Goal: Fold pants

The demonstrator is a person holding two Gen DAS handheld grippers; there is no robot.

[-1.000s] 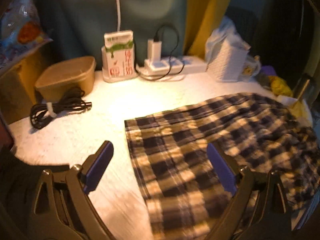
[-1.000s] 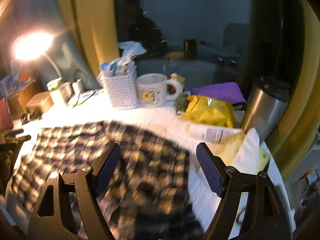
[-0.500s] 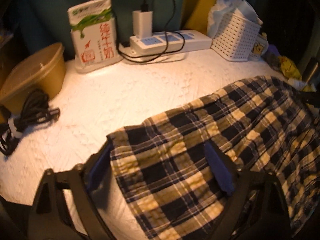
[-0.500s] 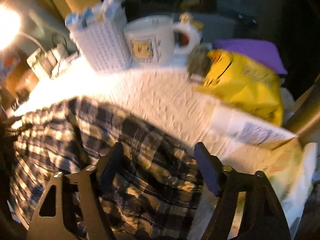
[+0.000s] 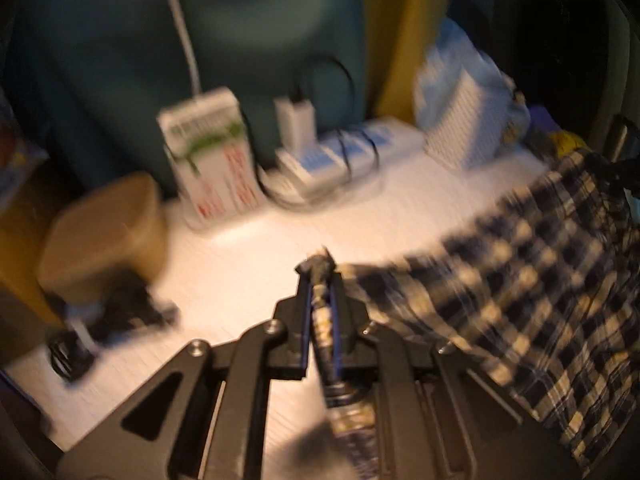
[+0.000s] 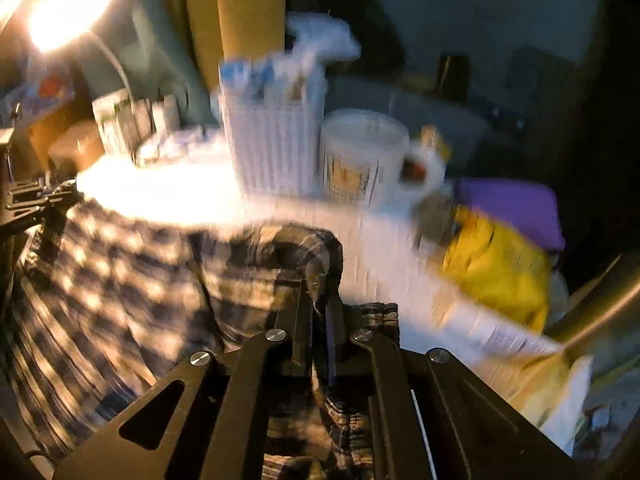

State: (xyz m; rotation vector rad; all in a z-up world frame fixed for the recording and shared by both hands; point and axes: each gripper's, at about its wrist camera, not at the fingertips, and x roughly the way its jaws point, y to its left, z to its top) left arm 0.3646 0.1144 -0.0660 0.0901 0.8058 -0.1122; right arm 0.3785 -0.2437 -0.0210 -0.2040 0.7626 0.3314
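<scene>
- The plaid pants (image 5: 520, 280) are spread over the white table (image 5: 248, 264), stretched between the two claws.
- One end is pinched in the narrowed left claw (image 5: 320, 280); the cloth runs off to its right.
- The other end is bunched inside the clamped right claw (image 6: 320, 280); the cloth runs off to its left.
- The long axis lies claw to claw, so a fold would be made by bringing the ends together.

Both wrist views look forward, low and close, sharing the plaid pants (image 5: 532, 280) and white basket (image 6: 276, 144).
</scene>
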